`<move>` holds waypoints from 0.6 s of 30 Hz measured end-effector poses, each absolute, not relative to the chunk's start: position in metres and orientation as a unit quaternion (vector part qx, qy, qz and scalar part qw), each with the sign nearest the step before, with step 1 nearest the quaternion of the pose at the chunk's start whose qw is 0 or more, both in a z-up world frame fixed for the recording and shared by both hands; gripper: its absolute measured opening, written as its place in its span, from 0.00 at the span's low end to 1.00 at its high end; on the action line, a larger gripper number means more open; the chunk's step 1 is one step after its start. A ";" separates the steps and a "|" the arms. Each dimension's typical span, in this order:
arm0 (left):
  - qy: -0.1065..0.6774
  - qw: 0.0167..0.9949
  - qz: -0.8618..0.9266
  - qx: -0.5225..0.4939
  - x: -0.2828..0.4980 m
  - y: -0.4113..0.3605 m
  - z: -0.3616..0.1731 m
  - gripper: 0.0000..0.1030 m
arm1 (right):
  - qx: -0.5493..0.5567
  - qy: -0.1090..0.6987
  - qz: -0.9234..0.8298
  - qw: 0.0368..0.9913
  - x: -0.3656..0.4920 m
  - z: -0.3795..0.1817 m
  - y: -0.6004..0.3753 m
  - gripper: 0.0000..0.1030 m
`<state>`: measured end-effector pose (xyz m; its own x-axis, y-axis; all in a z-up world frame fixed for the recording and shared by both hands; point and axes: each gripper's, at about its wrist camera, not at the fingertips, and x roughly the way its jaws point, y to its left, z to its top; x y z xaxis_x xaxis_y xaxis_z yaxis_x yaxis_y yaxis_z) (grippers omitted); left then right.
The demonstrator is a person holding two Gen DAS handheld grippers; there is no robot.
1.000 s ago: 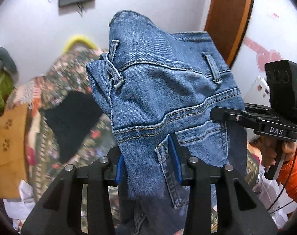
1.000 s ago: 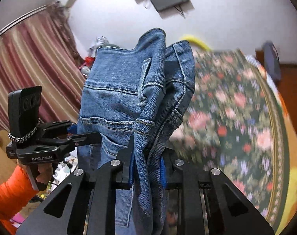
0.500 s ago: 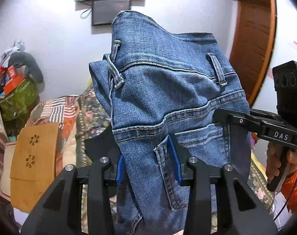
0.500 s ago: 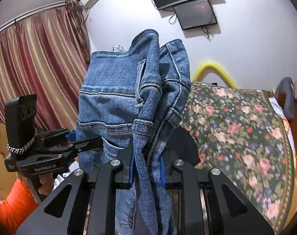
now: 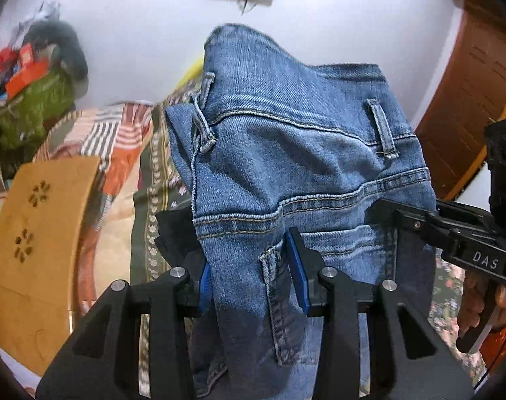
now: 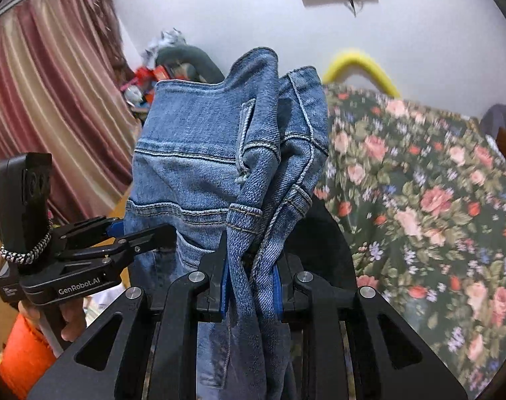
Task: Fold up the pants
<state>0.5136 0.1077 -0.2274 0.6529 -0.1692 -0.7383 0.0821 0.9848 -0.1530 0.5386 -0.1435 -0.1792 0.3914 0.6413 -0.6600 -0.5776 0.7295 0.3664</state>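
Observation:
Blue denim pants (image 5: 296, 153) hang in the air, held near the waistband with the back pocket and belt loops showing. My left gripper (image 5: 251, 276) is shut on the pants at their left side. My right gripper (image 6: 249, 280) is shut on the bunched right edge of the pants (image 6: 219, 153). The right gripper (image 5: 379, 213) also shows in the left wrist view, clamped on the pants' right edge. The left gripper (image 6: 146, 230) shows in the right wrist view, clamped on their left edge. The legs hang down out of sight.
A bed with a dark floral cover (image 6: 426, 193) lies below and to the right. A black garment (image 5: 176, 233) lies on the bed behind the pants. A tan headboard panel (image 5: 33, 233), a striped cloth (image 5: 116, 140), red curtains (image 6: 46, 116) and a wooden door (image 5: 469, 93) surround the bed.
Both grippers kept their hold on the pants. The views tilted up towards the wall and then came back down towards the bed.

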 end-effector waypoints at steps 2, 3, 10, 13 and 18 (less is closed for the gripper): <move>0.419 0.904 -0.064 -0.058 0.527 0.113 -0.247 0.38 | 0.036 0.426 0.361 0.829 0.551 -0.195 -0.134 0.17; 0.422 0.902 -0.063 -0.062 0.533 0.115 -0.254 0.38 | 0.034 0.432 0.358 0.827 0.558 -0.203 -0.130 0.17; 0.455 0.884 -0.065 -0.081 0.572 0.120 -0.306 0.35 | 0.008 0.481 0.325 0.814 0.591 -0.251 -0.118 0.17; 0.479 0.873 -0.060 -0.072 0.580 0.112 -0.325 0.35 | -0.001 0.501 0.311 0.808 0.594 -0.264 -0.121 0.20; 0.483 0.872 -0.046 -0.065 0.572 0.111 -0.327 0.37 | -0.017 0.509 0.289 0.811 0.582 -0.263 -0.137 0.33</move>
<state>0.5722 0.1113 -0.3275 0.5290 -0.1436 -0.8364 0.0171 0.9872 -0.1587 0.5819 -0.1367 -0.2629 0.3161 0.4502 -0.8351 -0.4857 0.8329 0.2652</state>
